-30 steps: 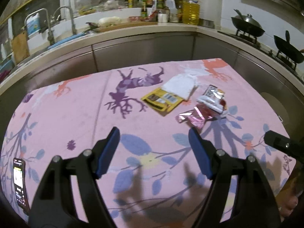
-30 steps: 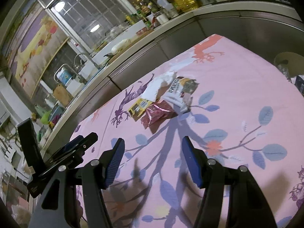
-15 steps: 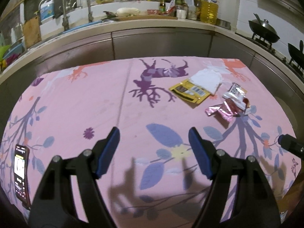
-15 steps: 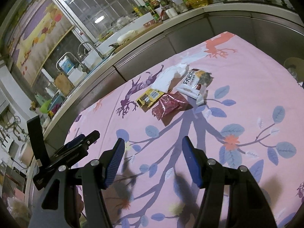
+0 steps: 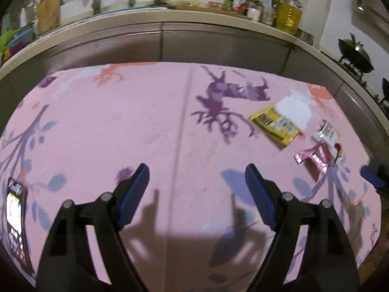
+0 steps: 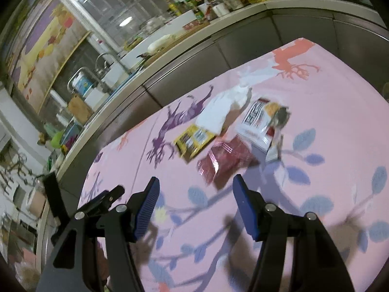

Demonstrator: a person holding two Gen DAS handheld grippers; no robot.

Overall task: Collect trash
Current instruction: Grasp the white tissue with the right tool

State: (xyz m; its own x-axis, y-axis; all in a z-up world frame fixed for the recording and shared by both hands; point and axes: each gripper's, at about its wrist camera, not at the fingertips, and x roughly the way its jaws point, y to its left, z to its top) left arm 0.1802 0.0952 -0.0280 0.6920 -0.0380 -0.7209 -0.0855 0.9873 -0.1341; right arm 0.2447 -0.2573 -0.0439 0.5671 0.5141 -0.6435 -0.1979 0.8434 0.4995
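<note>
Four pieces of trash lie grouped on my worktop point(image 5: 145, 121), which is covered in a pink cloth printed with purple trees, blue leaves and coral branches. Room beyond: a steel-fronted kitchen counter point(image 5: 170, 39) curving round the far side, a sink with taps point(image 6: 104, 60), a barred window point(image 6: 136, 2), a cluster of bottles including a big yellow oil jug point(image 5: 289, 17), and a black wok point(image 5: 356, 53) on a burner at far right. A lit phone point(image 5: 14, 221) lies at the cloth's left edge.

The trash: a yellow packet point(image 5: 274, 126) with a white tissue point(image 5: 296, 107) partly over its far end; just right of those, a white printed wrapper point(image 6: 257, 124); touching its near side, a crumpled red foil wrapper point(image 6: 223, 160).

My left tongs point(image 5: 197, 185) are released, jaws opening, nothing between the pads, only bare cloth. The pile sits well off to their right and further away.

My right tongs point(image 6: 195, 199) are released too, empty. The red foil wrapper lies just ahead of the tips, a little toward the right pad, not touching. The other pieces lie beyond it. My left tongs' tip shows at the left of the right wrist view.
</note>
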